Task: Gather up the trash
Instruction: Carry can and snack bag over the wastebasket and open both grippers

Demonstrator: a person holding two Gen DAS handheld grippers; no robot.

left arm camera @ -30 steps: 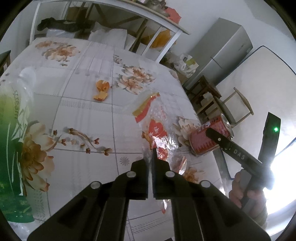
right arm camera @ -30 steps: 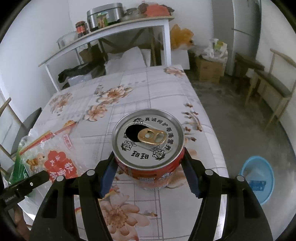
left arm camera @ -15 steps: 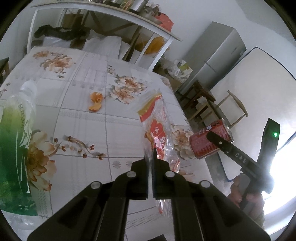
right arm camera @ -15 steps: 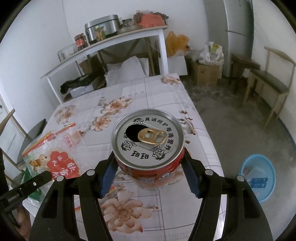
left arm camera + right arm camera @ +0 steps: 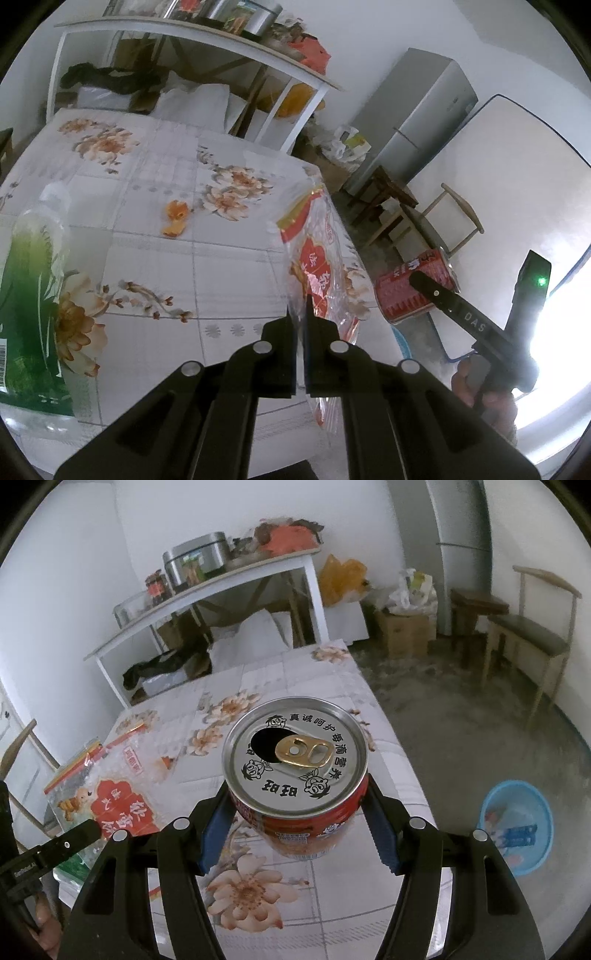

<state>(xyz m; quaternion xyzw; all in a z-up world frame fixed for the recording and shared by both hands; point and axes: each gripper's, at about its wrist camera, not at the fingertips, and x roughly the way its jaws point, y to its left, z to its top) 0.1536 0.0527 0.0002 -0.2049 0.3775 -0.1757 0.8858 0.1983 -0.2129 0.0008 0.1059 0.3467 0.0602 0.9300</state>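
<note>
Floral-clothed counter (image 5: pixel 155 266), cluttered room behind. Left tongs (image 5: pixel 300 321) pinched flat on a clear snack wrapper (image 5: pixel 317 266), hanging above the counter's right edge; thin film could slide free. Right tongs (image 5: pixel 295 823) clamp an opened red can (image 5: pixel 295 771) past that edge (dregs may spill if tipped). Blue basin (image 5: pixel 517 827) waits on the floor. Orange peel (image 5: pixel 176 221) mid-counter and green bottle (image 5: pixel 29 295) at the left edge remain.

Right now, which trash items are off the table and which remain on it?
Off: red can in the right gripper, snack wrapper in the left gripper. On the table: orange peel, green-labelled bottle.
</note>
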